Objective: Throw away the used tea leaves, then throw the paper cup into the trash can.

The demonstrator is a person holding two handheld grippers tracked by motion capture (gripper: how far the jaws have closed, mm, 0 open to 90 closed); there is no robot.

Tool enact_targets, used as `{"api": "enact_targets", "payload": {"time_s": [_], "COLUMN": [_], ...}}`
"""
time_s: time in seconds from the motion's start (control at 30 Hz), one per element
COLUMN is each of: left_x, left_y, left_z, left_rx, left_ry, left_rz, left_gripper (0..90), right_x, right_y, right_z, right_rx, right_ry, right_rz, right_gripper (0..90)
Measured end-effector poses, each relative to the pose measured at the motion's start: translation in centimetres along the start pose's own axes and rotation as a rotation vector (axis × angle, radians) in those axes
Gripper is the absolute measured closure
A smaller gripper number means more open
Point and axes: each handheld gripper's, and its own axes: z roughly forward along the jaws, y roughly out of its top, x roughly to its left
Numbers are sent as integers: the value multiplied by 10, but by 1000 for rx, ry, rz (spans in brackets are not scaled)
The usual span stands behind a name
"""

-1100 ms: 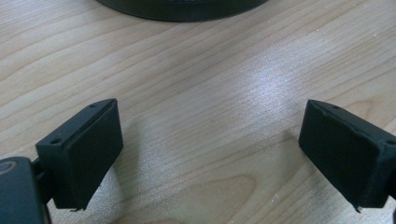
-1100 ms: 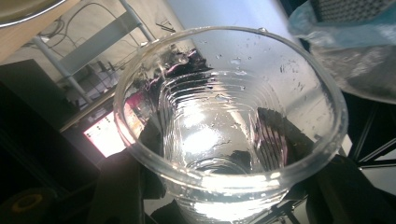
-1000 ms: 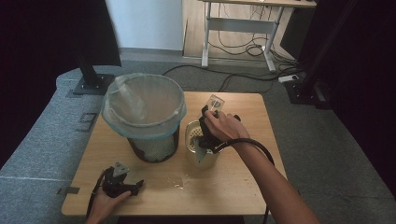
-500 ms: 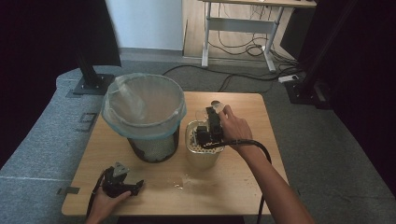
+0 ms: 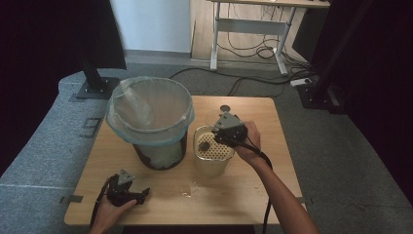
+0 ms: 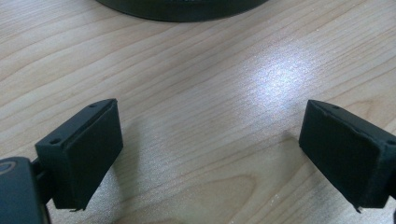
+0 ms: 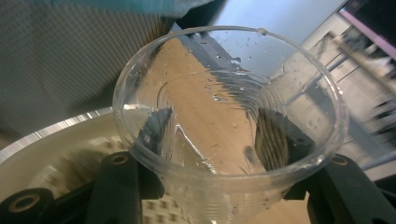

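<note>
The right gripper [image 7: 219,186] is clamped on a clear plastic cup [image 7: 229,116], one jaw on each side of its wall. In the right gripper view the cup is tipped, its mouth facing away from the camera, with droplets clinging inside. Just below it lies the perforated top of a cream container [image 5: 213,153], which stands near the middle of the tabletop [image 5: 243,190], touching or just beside the bin [image 5: 150,122] lined with a pale blue bag. In the high view the right gripper [image 5: 229,130] hangs over the container's right rim.

The left gripper [image 5: 127,189] rests near the tabletop's front-left corner, its jaws spread wide over bare wood with nothing between them.

My guess is that the cup is being drained through the perforated top. The thin wall may buckle or slip under too hard a squeeze, dropping the cup onto the container. Leftover liquid could miss the rim and wet the wood, where a few specks [image 5: 187,190] already lie near the front edge.
</note>
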Motion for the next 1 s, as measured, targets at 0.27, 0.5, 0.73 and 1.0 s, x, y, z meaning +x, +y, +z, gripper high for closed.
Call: {"api": "enact_targets", "payload": {"time_s": [0.27,0.5,0.73,1.0], "left_x": [0,0,0,0], "left_y": [0,0,0,0], "left_z": [0,0,0,0], "left_rx": [0,0,1,2], "left_ry": [0,0,0,1], "left_rz": [0,0,0,0], "left_gripper": [56,56,56,51], "right_x": [-10,-17,-25,-32], "right_y": [-4,-4,4,40], "right_z": [-3,-8,-16,-29], "right_rx": [-85,-123,-183,-279], "right_ry": [96,119,122,132], "right_rz": [217,297,369,405], "right_gripper": [472,472,472,472]}}
